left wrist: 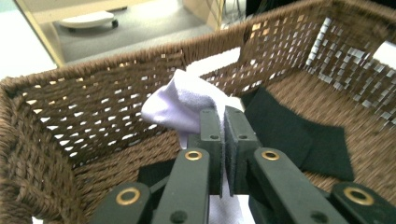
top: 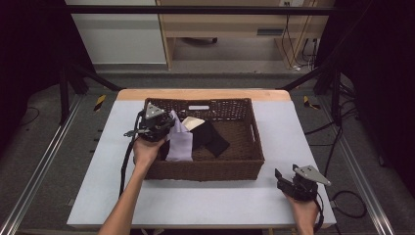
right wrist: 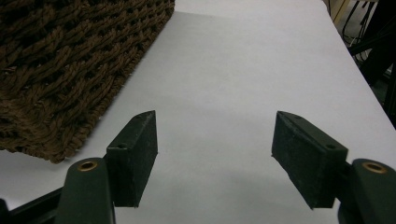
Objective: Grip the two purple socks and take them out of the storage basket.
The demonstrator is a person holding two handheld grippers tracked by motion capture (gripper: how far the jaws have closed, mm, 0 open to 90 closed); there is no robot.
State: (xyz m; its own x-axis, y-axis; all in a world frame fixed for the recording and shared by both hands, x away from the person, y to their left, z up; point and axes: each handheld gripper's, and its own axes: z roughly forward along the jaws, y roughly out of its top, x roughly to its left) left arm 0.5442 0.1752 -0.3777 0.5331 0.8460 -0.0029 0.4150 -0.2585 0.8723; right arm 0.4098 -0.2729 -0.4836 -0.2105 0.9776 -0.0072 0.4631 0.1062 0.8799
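left gripper (left wrist: 223, 135) jaws pinch lilac cloth (left wrist: 183, 103) inside basket (left wrist: 56, 121); right gripper (right wrist: 215, 158) jaws spread over table (right wrist: 233, 70).

This looks like a lab for recording: a white table (top: 210, 205) stands inside a black metal frame (top: 195, 10), cables (top: 342, 142) lie on grey floor (top: 54, 142), and black curtains (top: 377, 73) hang at both sides.
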